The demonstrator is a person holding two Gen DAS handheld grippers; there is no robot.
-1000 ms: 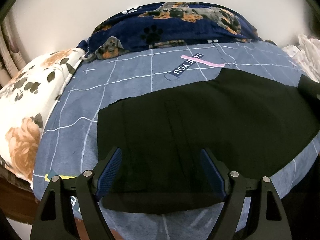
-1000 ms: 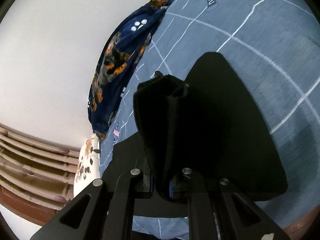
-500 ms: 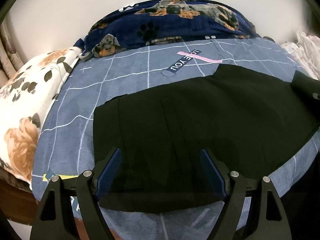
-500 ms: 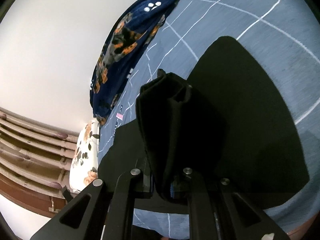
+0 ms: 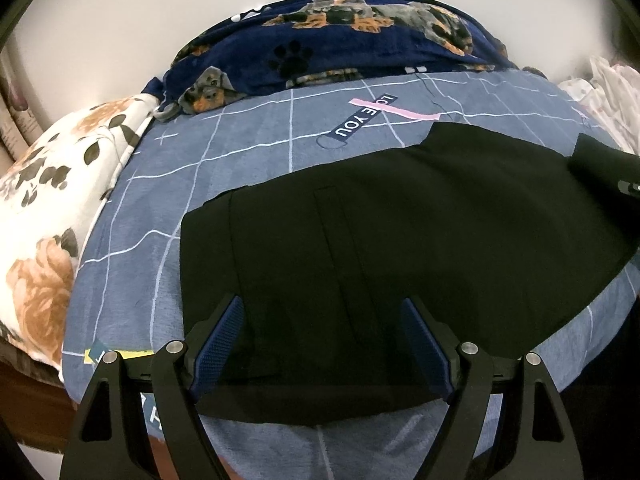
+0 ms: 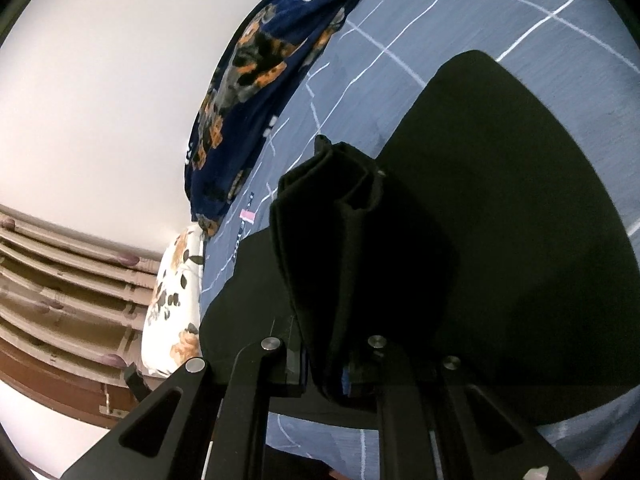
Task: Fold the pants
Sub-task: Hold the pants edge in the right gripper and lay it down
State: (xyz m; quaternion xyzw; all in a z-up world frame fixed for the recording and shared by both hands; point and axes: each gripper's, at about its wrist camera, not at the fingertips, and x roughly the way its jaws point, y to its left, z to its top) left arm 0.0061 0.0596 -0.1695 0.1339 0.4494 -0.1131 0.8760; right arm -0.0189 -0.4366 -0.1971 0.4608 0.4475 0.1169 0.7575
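**A:** Left wrist view first. The black pants (image 5: 400, 240) are seen spread flat across the blue grid-lined bedsheet (image 5: 240, 152), waistband end toward the near edge of the bed. The left gripper (image 5: 322, 340) is held wide apart above that near end, blue pads (image 5: 218, 340) on either side, and nothing is pinched between them. Whether the fabric is actually touched can't be told from here. A navy dog-print blanket (image 5: 340, 48) is bunched along the far edge by the wall, and a floral pillow (image 5: 52, 208) is parked off to the left. "LOVE YOU" lettering (image 5: 362, 118) is printed on the sheet just past the pants.

**B:** And the right side of that view?

**A:** A raised dark fold is seen at the far right edge, with a bit of the other tool beside it. Some pale fabric (image 5: 604, 96) is piled behind.

**B:** Ok, right wrist view?

**A:** There the right gripper (image 6: 326, 364) is seen nearly closed, and a bunched wad of the pants (image 6: 352, 248) is clamped in it and lifted off the bed. The rest of the pants is left lying on the bedsheet (image 6: 440, 24) underneath. The same dog-print blanket (image 6: 256, 72) and floral pillow (image 6: 172, 304) are caught at the left, next to a brown slatted headboard (image 6: 60, 296).
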